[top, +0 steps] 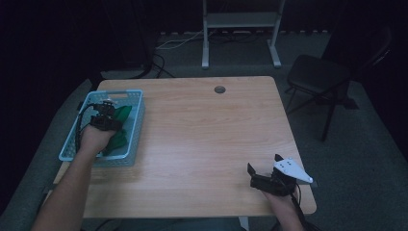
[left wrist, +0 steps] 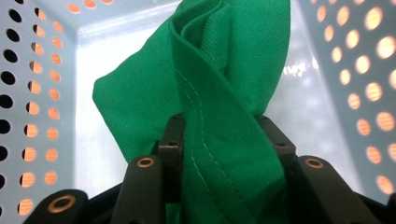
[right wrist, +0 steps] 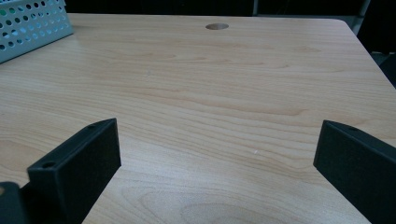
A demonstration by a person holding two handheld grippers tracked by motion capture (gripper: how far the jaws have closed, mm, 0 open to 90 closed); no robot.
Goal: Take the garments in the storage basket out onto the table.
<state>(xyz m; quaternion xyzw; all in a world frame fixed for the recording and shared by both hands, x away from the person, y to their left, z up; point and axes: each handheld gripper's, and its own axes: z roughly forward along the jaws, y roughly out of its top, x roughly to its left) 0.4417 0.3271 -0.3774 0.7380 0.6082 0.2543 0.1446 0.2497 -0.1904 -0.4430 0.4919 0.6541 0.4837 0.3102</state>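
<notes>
Left gripper clamped on bunched green fabric cloth inside perforated pale-blue plastic basket; next, lift clear; right gripper gapes empty.

I see the green cloth bunched into twisted folds with a stitched hem running along it, pinched between the jaws of my left hand-held gripper and rising ahead of it inside the pale blue perforated basket.

cloth in basket | basket at table left edge | right gripper near front-right corner
</notes>
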